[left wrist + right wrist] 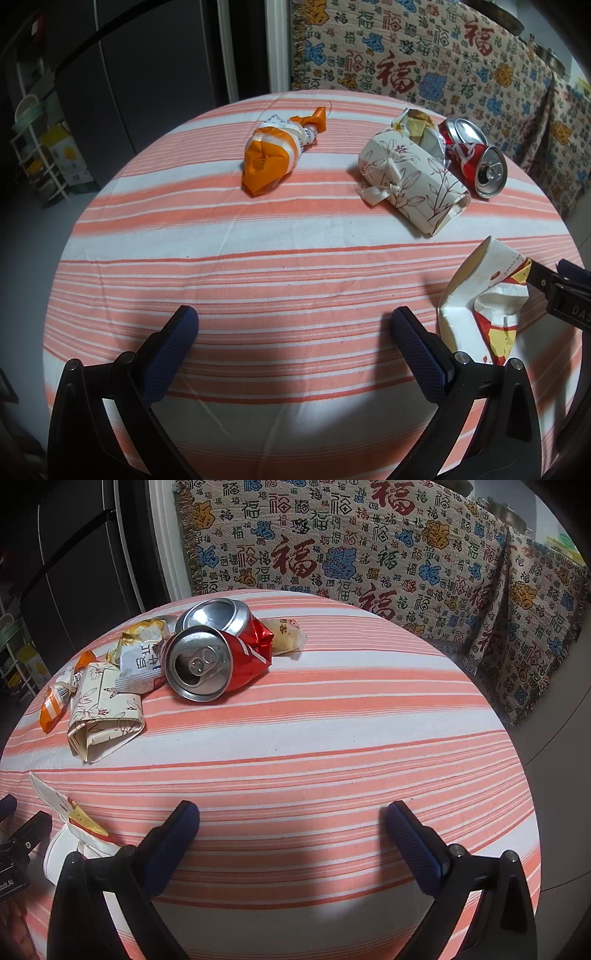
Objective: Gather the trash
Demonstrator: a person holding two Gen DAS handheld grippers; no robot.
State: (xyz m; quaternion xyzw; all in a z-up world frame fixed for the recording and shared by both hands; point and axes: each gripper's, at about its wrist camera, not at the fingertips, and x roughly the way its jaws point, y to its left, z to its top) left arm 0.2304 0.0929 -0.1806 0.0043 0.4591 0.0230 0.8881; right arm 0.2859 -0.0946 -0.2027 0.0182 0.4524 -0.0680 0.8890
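While jaws gape | crushed can [218, 653] well ahead, left | untouched

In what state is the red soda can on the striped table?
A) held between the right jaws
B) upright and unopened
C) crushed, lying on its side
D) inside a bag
C: the red soda can lies dented on the striped tablecloth, its top facing the camera.

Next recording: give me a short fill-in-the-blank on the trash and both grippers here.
1. The crushed can is mostly ____ in colour.
2. The flower-printed paper box lies ____ the can, touching it.
3. Both the left gripper and the right gripper are ____ and hold nothing.
4. The tablecloth has orange and white ____.

Missing words: red; beside; open; stripes
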